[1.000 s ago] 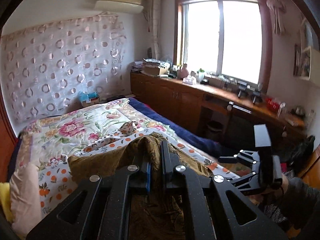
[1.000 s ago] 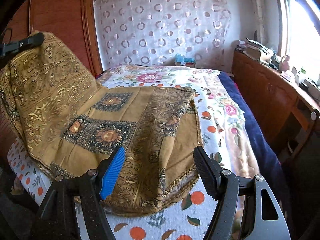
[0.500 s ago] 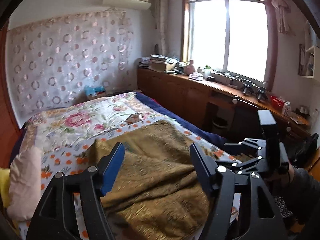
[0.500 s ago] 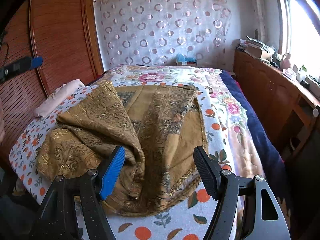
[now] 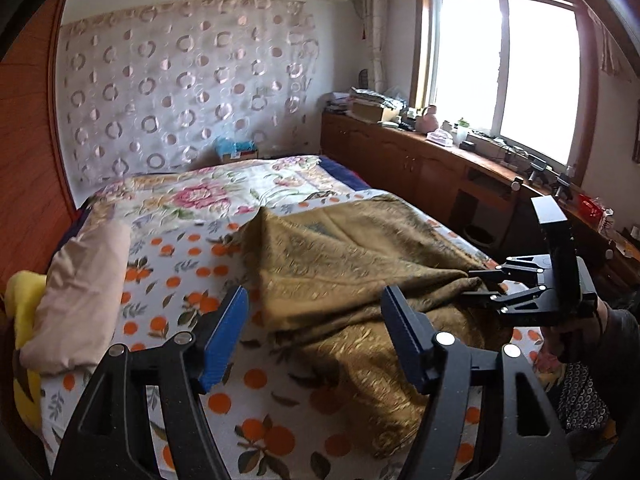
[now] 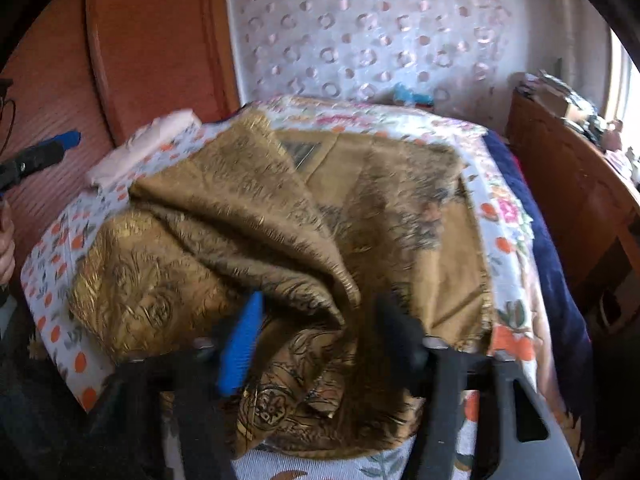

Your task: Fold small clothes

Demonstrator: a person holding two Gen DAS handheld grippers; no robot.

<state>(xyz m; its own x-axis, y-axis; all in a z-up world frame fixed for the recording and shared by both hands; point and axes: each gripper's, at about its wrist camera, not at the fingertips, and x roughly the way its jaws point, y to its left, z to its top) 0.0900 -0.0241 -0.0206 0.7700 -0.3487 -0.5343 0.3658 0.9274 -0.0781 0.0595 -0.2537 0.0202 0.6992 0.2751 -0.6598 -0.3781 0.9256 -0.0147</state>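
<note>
A gold-brown patterned cloth [image 5: 360, 264] lies crumpled on the floral bedspread [image 5: 188, 248]. My left gripper [image 5: 314, 320] hovers open just above the cloth's near edge, with nothing between its pads. In the right wrist view the cloth [image 6: 248, 216] is heaped in folds. My right gripper [image 6: 320, 332] is low over it with jaws closing; a raised fold lies between the fingers, and the pads do not press on it. From the left wrist view the right gripper [image 5: 468, 286] reaches into the cloth's right side. The left gripper's blue-tipped finger [image 6: 66, 140] shows at the far left.
A folded pink cloth [image 5: 80, 280] and a yellow item [image 5: 24, 308] lie at the bed's left side. A long wooden cabinet [image 5: 400, 156] with clutter runs under the window on the right. A wooden wardrobe [image 6: 152, 40] stands on the left. A blue box [image 5: 236, 148] sits at the bed's head.
My left gripper opened and let go of the cloth, which dropped from its raised drape into a heap on the bed. My right gripper moved down onto the heap and its jaws narrowed.
</note>
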